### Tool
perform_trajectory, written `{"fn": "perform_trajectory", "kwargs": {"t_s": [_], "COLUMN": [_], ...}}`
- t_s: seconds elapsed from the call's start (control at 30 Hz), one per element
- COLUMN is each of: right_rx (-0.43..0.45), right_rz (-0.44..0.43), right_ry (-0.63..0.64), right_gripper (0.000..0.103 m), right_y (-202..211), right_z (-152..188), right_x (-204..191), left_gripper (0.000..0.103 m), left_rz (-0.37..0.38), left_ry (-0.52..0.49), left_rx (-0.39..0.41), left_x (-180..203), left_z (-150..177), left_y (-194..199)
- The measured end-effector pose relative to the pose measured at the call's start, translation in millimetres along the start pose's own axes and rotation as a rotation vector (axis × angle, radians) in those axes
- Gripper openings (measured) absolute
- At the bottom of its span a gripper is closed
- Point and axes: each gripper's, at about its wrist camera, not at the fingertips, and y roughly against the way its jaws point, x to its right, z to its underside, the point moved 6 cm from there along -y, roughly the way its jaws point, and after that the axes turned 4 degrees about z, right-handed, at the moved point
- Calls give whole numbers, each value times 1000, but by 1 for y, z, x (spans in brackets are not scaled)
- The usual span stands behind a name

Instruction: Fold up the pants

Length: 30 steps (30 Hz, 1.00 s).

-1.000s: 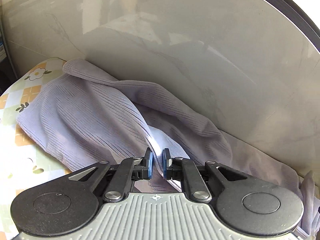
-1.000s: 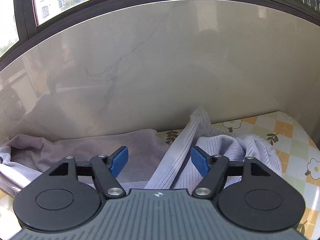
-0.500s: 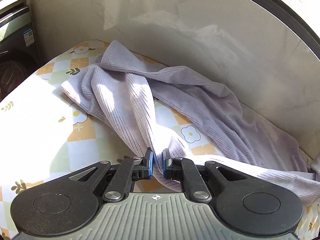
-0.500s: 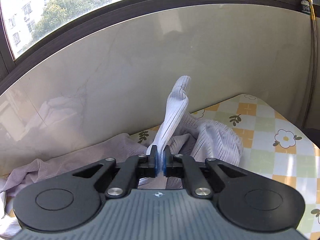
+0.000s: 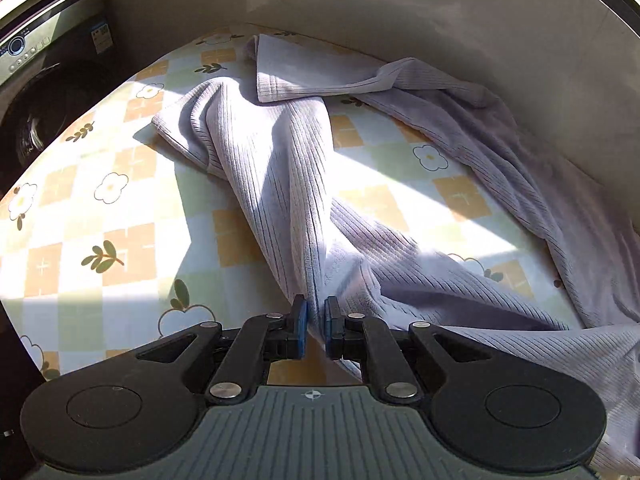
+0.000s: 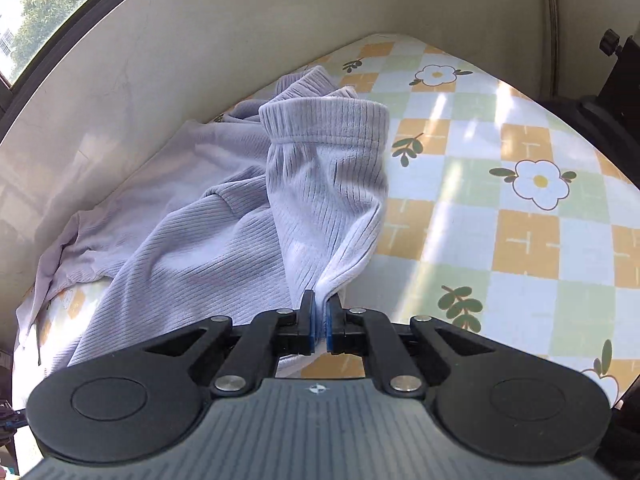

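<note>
The pants [image 5: 280, 168] are light lavender ribbed fabric, lying crumpled on a checked flower-print tablecloth [image 5: 100, 220]. My left gripper [image 5: 315, 320] is shut on a pinch of a pant leg, which stretches taut away from the jaws toward the far hem [image 5: 288, 80]. My right gripper [image 6: 319, 320] is shut on the fabric just below the ribbed elastic waistband [image 6: 324, 120], which stands up ahead of the jaws. The rest of the pants [image 6: 180, 240] trails left along the wall.
A pale marble wall [image 5: 440, 20] runs right behind the table. A washing machine [image 5: 36, 80] stands beyond the table's left edge. A window [image 6: 48, 12] sits above the wall. A dark stand [image 6: 616, 92] is at the right edge. Bare tablecloth [image 6: 520, 220] lies to the right.
The right gripper has shut on the waistband fabric. Both grippers have pulled back from the wall and up, dragging the pants out and stretching the leg across the table.
</note>
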Motion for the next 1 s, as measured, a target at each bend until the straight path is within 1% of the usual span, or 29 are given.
{"fn": "perform_trajectory", "kwargs": {"t_s": [0.07, 0.13, 0.17, 0.2, 0.23, 0.27, 0.3, 0.37, 0.43, 0.53, 0.57, 0.6, 0.63, 0.67, 0.7, 0.77, 0.83, 0.87, 0.9, 0.93, 0.97, 1.0], "right_rx": [-24, -25, -7, 17, 51, 82, 122, 189, 227, 282, 308, 326, 349, 362, 365, 347, 295, 262, 216, 171, 141, 128], "right_rz": [5, 12, 12, 19, 31, 35, 29, 10, -9, -31, -19, 3, 33, 51, 56, 63, 103, 128, 154, 182, 172, 166], "right_ry": [17, 36, 41, 50, 63, 75, 93, 125, 175, 238, 271, 301, 339, 367, 394, 459, 509, 507, 491, 450, 405, 363], "right_gripper": [5, 8, 9, 14, 15, 15, 15, 16, 23, 27, 30, 41, 58, 66, 77, 81, 81, 80, 69, 44, 35, 22], "right_y": [8, 13, 17, 21, 26, 30, 35, 42, 40, 27, 21, 15, 7, -1, -9, -30, -54, -64, -74, -82, -84, -83], "right_z": [4, 1, -3, -8, -14, -18, -26, -39, -50, -66, -71, -75, -80, -84, -87, -91, -92, -93, -93, -94, -94, -94], "right_x": [5, 7, 7, 7, 6, 4, 1, -8, -21, -36, -41, -46, -52, -57, -61, -70, -71, -67, -60, -48, -38, -28], "left_gripper": [9, 10, 11, 11, 12, 15, 22, 29, 30, 31, 34, 38, 40, 41, 42, 45, 45, 45, 45, 45, 45, 45], "left_rz": [-3, 5, 10, 16, 22, 25, 26, 36, 52, 86, 118, 144, 162, 174, 184, 210, 226, 220, 211, 203, 193, 187], "left_ry": [15, 27, 29, 27, 18, 3, -7, -24, -53, -96, -102, -112, -128, -153, -178, -231, -273, -293, -317, -340, -356, -366], "left_rx": [-16, -23, -15, 0, 18, 37, 57, 114, 161, 198, 204, 206, 205, 202, 198, 174, 142, 126, 115, 105, 100, 94], "left_x": [-3, -4, -3, 0, 3, 8, 12, 24, 33, 50, 59, 67, 78, 89, 100, 124, 144, 149, 155, 160, 163, 165], "left_z": [4, 4, 2, 1, 0, -3, -5, -8, -14, -20, -22, -24, -26, -27, -27, -25, -19, -17, -14, -12, -9, -7], "left_y": [-2, -2, 0, 4, 7, 10, 13, 20, 28, 26, 23, 19, 14, 9, 2, -10, -25, -34, -40, -47, -51, -55]}}
